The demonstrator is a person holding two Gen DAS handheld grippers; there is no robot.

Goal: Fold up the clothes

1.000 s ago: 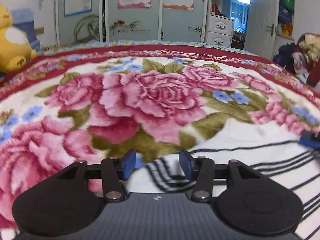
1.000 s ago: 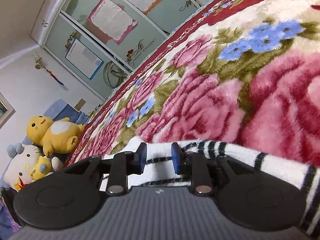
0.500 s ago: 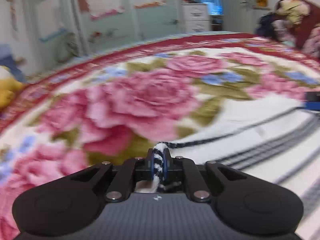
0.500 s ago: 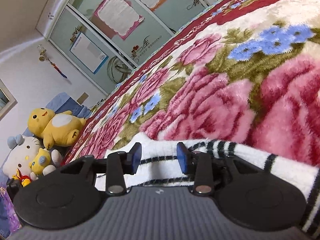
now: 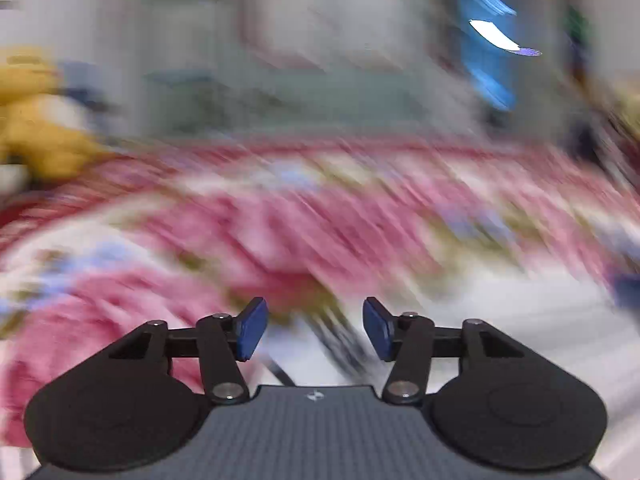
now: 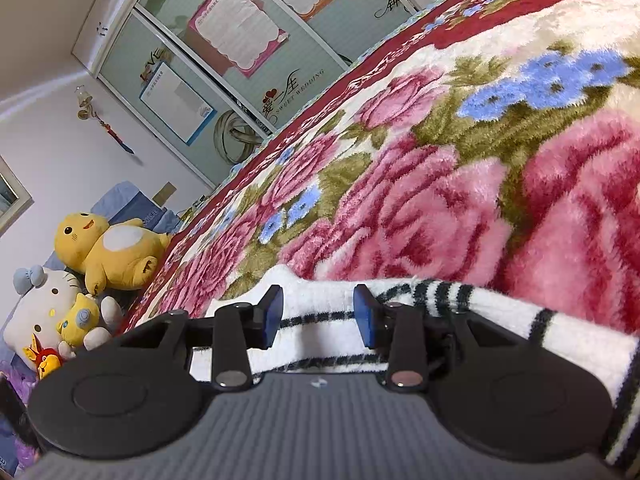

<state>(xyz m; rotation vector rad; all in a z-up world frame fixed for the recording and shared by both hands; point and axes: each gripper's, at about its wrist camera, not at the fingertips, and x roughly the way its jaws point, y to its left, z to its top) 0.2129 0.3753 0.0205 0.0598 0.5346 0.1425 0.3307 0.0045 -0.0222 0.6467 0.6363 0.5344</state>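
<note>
Your left fingers [image 5: 258, 326] had pinched the striped top's [image 6: 320, 300] hem, and were opening, dropping it just below them on the bed [image 6: 460, 200]. Your right fingers [image 6: 272, 312] stood half-wide, straddling its edge, gripping nothing.

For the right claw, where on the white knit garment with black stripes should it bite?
On the raised folded edge of the white knit garment with black stripes, straight ahead between the open right claw. Come in low and level: that edge stands proud of the floral plush blanket.
</note>
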